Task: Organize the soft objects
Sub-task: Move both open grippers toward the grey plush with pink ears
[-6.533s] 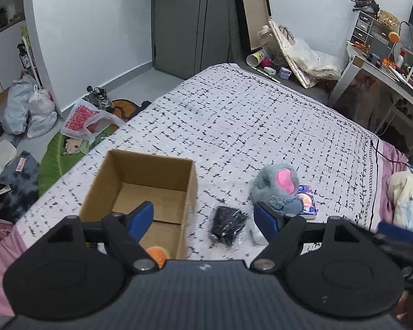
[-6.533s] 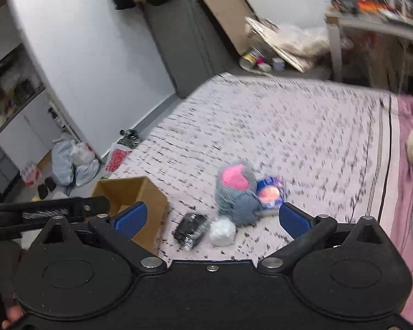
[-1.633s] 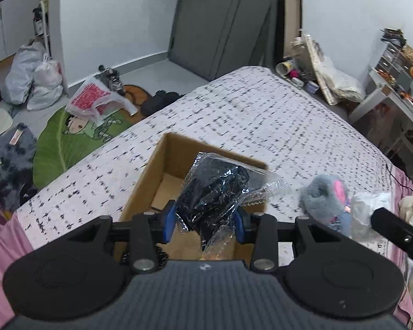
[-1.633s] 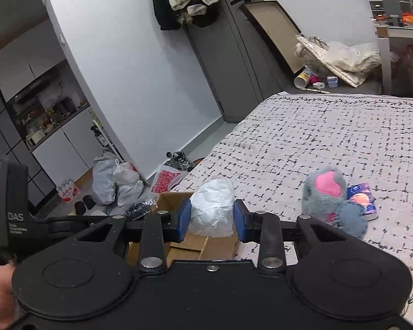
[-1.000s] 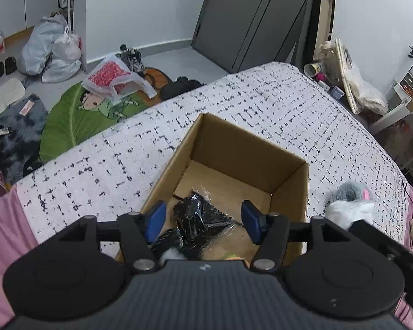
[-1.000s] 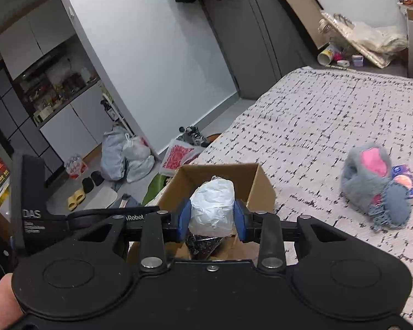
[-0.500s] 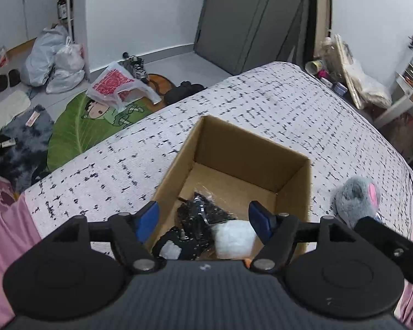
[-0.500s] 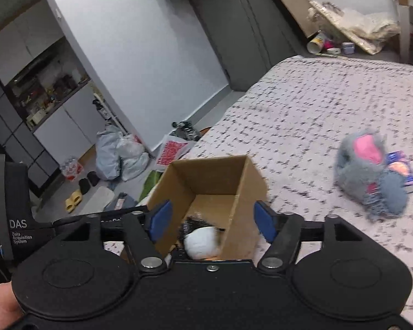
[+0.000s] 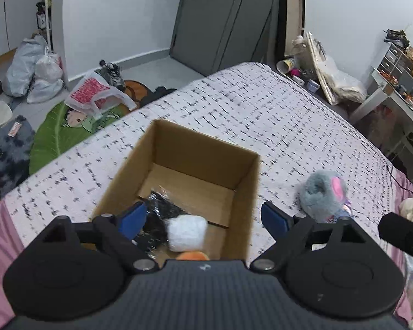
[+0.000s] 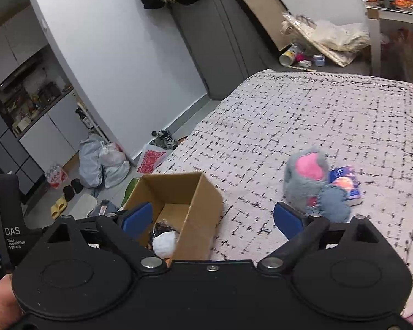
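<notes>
— Where the bed (image 9: 275, 126) fills both views under its white cover with black dashes, what sits on it?

— Biggest is the cardboard box (image 9: 247, 181), open-topped, near the bed's left edge towards the near corner. Next, the grey plush toy (image 10: 308, 181) with its pink patch, well apart from the box, further in towards the bed's middle, touching a small blue packet (image 10: 347, 181).

— And inside the box?

— A black item in clear wrap (image 9: 157, 214) lies on the box floor, a white soft bundle (image 9: 187, 232) right against it, and a bit of something orange (image 9: 192, 255) at the near wall, mostly hidden.

— The grippers?

— The left gripper (image 9: 203, 217) hangs over the box's near end; its jaws have just been opening and stand wide apart, clamping nothing, the wrapped item and bundle lying loose below them. The right gripper (image 10: 212, 218) is above the box's right wall; its jaws have also just been opening, wide apart with nothing between them.
</notes>
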`<action>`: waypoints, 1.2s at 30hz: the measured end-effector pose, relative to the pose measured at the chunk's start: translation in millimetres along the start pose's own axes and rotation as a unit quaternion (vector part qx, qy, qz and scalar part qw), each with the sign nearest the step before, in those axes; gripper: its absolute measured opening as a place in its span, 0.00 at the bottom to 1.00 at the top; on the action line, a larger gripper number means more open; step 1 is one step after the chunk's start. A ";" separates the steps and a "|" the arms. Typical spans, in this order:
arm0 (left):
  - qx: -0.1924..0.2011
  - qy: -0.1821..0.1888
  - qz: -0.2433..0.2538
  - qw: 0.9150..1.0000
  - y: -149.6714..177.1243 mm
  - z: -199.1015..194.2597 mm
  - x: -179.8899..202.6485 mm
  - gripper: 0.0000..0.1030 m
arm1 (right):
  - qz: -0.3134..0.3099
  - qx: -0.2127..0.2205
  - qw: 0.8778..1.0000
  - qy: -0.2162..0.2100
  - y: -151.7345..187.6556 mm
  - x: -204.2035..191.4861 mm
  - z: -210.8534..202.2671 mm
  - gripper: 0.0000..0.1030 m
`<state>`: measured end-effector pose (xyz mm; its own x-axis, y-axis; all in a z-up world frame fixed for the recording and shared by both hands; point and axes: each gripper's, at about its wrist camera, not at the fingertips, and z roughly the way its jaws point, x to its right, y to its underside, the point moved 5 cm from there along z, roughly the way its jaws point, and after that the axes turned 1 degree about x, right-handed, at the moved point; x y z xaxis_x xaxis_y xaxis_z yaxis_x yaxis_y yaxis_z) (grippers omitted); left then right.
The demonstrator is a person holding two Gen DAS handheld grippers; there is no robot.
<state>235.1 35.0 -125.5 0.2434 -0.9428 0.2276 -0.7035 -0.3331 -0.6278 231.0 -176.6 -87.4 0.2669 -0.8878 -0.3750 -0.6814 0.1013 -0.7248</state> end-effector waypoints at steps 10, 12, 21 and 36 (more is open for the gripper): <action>0.003 0.002 0.031 1.000 -0.7 -8.1 48.0 0.87 | 0.022 0.021 1.000 0.004 -15.5 38.3 -20.7 0.98; 0.001 0.008 0.031 0.999 -1.0 -7.4 57.5 0.87 | 0.029 0.028 0.999 0.005 -19.2 47.1 -24.6 1.00; 0.005 0.001 0.045 0.999 -6.0 1.9 97.3 0.87 | 0.080 0.045 0.996 0.003 -28.8 95.2 -33.8 1.00; -0.011 0.003 0.078 0.997 7.0 41.4 158.6 0.87 | 0.150 0.071 0.986 0.031 -32.6 167.6 -32.5 0.99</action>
<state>296.4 -117.2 -124.6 0.1267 -0.9830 0.1328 -0.7475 -0.1826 -0.6386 275.8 -343.2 -107.8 0.0224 -0.8336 -0.5519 -0.6200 0.4215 -0.6618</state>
